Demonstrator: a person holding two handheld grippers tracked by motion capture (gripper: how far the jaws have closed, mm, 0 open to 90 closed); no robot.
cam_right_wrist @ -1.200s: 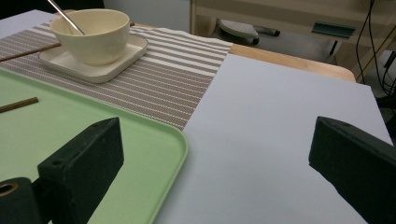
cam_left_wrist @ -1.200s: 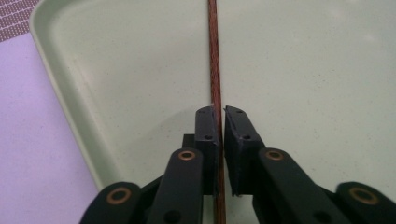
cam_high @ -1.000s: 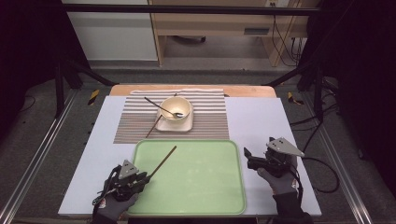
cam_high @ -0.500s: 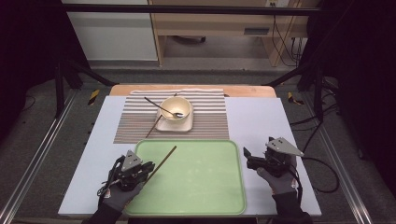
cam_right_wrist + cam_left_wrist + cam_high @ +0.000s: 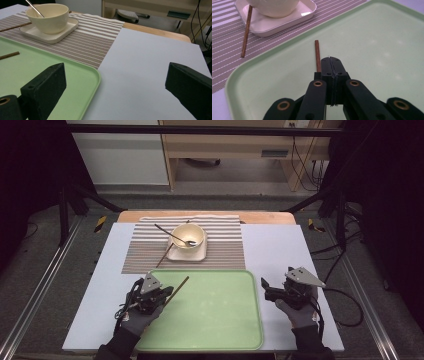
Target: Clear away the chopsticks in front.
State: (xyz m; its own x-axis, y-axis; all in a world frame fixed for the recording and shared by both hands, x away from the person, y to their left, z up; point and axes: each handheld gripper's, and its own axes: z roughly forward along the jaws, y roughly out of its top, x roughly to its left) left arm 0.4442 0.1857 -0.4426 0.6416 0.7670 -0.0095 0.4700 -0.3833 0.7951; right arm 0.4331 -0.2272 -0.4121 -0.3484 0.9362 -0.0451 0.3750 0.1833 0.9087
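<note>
A: Item one, left gripper (image 5: 167, 295). Condition?

B: Jaws have just been closing and now meet, clamped on a brown chopstick (image 5: 179, 288). In the left gripper view the chopstick (image 5: 317, 55) runs along the left side of the jaw tips and sticks out past them, over the green tray (image 5: 225, 330).

A: Its place against the tray?

B: At the tray's left edge, the stick slanting inward above the tray's near-left corner.

A: Item two, right gripper (image 5: 265, 287).

B: Jaws wide apart, nothing between them, just beside the tray's right rim.

A: Other stock?

B: A second chopstick (image 5: 164, 255) beyond the tray's far edge, leaning on the square saucer (image 5: 200, 254) under a cream bowl (image 5: 188, 236) with a spoon (image 5: 172, 236), all on a striped mat (image 5: 142, 247).
</note>
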